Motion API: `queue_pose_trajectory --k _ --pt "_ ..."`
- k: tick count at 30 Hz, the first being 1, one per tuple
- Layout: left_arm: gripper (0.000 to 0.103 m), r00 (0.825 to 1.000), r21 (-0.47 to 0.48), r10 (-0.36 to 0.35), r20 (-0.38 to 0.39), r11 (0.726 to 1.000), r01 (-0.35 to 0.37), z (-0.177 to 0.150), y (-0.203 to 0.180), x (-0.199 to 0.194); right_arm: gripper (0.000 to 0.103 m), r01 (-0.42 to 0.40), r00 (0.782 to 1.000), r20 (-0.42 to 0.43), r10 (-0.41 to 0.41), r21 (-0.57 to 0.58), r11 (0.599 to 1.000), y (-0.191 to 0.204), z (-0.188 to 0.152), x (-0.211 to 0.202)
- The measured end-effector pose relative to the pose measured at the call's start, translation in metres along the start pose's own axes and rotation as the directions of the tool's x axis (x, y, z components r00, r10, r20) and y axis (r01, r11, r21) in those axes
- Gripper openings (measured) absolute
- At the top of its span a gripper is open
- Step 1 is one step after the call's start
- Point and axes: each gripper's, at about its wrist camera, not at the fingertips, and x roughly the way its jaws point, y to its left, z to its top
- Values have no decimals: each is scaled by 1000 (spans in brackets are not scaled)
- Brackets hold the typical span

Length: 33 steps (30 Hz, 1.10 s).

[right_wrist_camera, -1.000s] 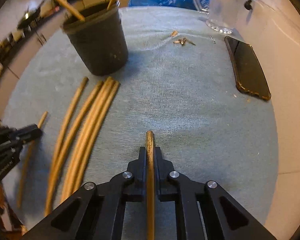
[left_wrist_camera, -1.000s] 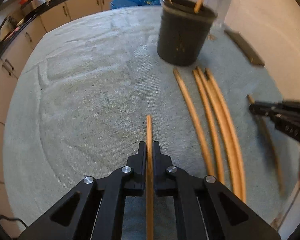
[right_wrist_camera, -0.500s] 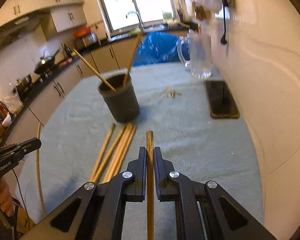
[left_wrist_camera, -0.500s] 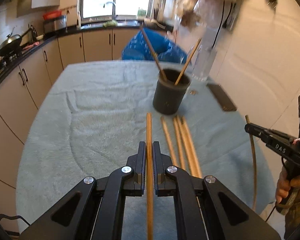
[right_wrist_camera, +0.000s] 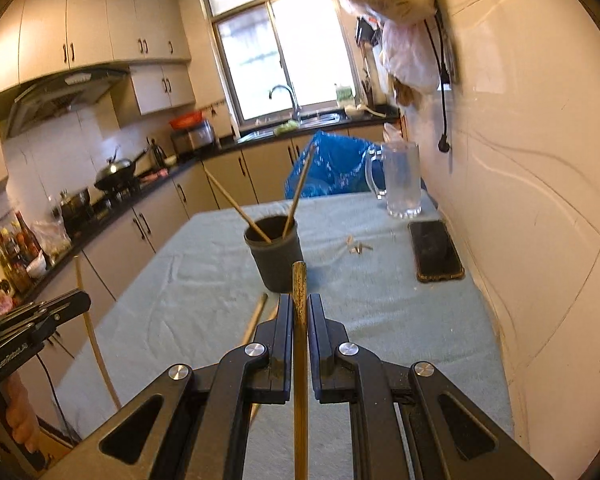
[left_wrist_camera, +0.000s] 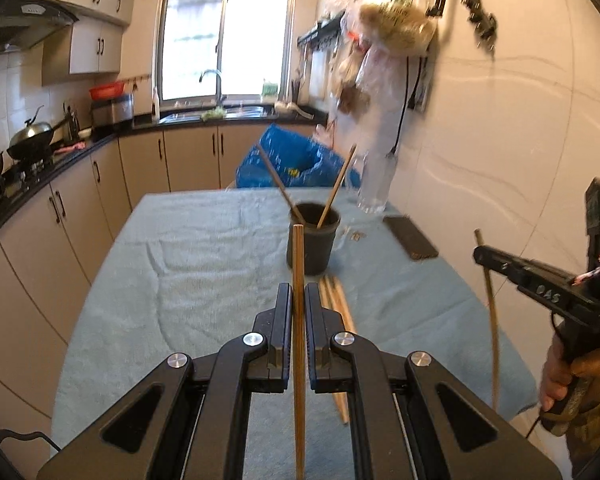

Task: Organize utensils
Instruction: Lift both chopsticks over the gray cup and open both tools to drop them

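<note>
My left gripper [left_wrist_camera: 298,290] is shut on a wooden chopstick [left_wrist_camera: 298,252] that sticks out forward, lifted above the table. My right gripper [right_wrist_camera: 299,300] is likewise shut on a darker chopstick [right_wrist_camera: 299,280]. Ahead of both stands a dark cup [left_wrist_camera: 312,242] [right_wrist_camera: 278,258] with two chopsticks leaning in it. Several loose chopsticks [left_wrist_camera: 336,300] lie on the blue cloth in front of the cup, partly hidden by my fingers. In the left wrist view the right gripper [left_wrist_camera: 479,256] shows at the right; in the right wrist view the left gripper [right_wrist_camera: 80,302] shows at the left.
A phone [right_wrist_camera: 436,250] lies by the wall, and a glass mug [right_wrist_camera: 402,180] stands behind it. Small scraps [right_wrist_camera: 358,246] lie on the cloth-covered table [left_wrist_camera: 188,264]. A blue bag [left_wrist_camera: 292,160] sits beyond the table's far end. Kitchen counters run along the left.
Both grippers have risen from the cloth with their chopsticks and tilted up, so the cup now looks farther and the kitchen has come into view.
</note>
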Motion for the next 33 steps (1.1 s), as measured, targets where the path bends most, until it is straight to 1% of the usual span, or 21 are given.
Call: queue_pose_trajectory --k 5,10,12,14,16,18,20,22,26,28,30,33 --pt "6 998 -35 -44 48 998 45 21 2 -10 7 -16 999 38 15 44 999 -3 14 3" --pt "6 995 -75 -74 68 994 79 51 9 1 7 -38 997 68 33 83 996 -4 34 17" --pt "6 994 -89 -82 70 992 88 65 12 8 7 -53 995 90 44 97 994 -3 48 25" --pt "6 993 -101 -84 78 991 92 80 15 17 7 -72 990 131 57 113 991 -2 68 35" --pt "6 992 -117 -84 96 989 95 102 19 27 7 -90 982 174 68 127 988 0 87 44" --pt "6 990 -120 -73 119 989 87 120 21 36 7 -105 974 216 71 147 984 2 107 57" --pt "6 986 -114 -44 160 992 63 139 20 47 7 -117 965 252 73 164 979 5 127 73" --pt "6 981 -114 -22 193 992 45 158 19 61 7 -112 957 283 61 168 979 10 142 86" --pt "6 975 -141 -28 219 988 60 186 20 94 7 -75 936 353 14 160 984 19 172 117" --pt "6 973 -154 -22 230 986 59 196 20 111 7 -53 927 375 -10 157 986 20 181 131" --pt "6 972 -157 -4 233 987 42 203 20 132 7 -30 919 393 -35 157 987 21 187 148" --pt "6 976 -152 19 217 988 14 207 20 159 7 1 910 409 -68 162 987 19 188 170"
